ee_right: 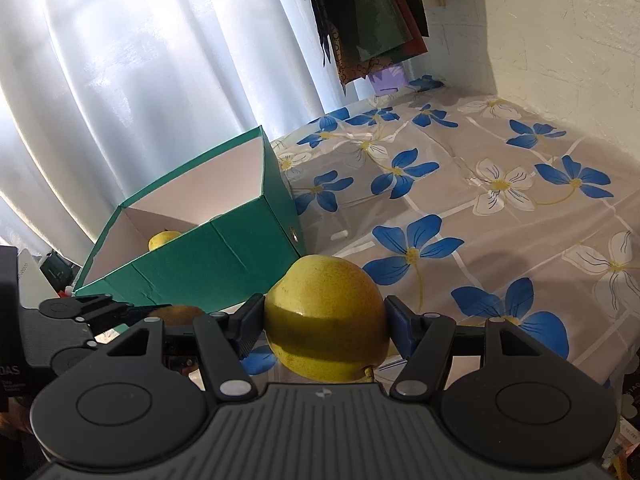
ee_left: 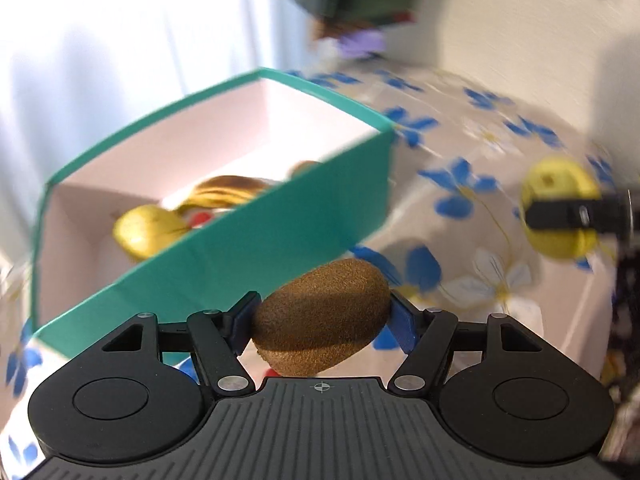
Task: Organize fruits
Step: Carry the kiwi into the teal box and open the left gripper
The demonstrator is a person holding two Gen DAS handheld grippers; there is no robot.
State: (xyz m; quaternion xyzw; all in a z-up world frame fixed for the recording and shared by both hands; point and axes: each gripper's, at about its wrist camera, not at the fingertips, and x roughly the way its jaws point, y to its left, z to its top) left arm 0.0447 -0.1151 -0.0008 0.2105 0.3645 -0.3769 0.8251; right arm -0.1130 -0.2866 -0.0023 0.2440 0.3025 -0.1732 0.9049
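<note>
My left gripper (ee_left: 322, 316) is shut on a brown kiwi (ee_left: 320, 316), held just in front of the near wall of a teal box (ee_left: 248, 236) with a white inside. The box holds bananas (ee_left: 224, 194), a yellow fruit (ee_left: 146, 230) and something red. My right gripper (ee_right: 324, 320) is shut on a yellow pear (ee_right: 326, 316), to the right of the box (ee_right: 200, 264). In the left wrist view the pear (ee_left: 560, 184) shows at far right, with a right gripper finger across it. The left gripper (ee_right: 100, 312) shows at lower left in the right wrist view.
The table wears a grey cloth with blue and white flowers (ee_right: 460, 200). White curtains (ee_right: 140, 60) hang behind the box. Dark bags (ee_right: 368, 12) hang at the back by a white wall (ee_right: 560, 40). The left wrist view is motion-blurred.
</note>
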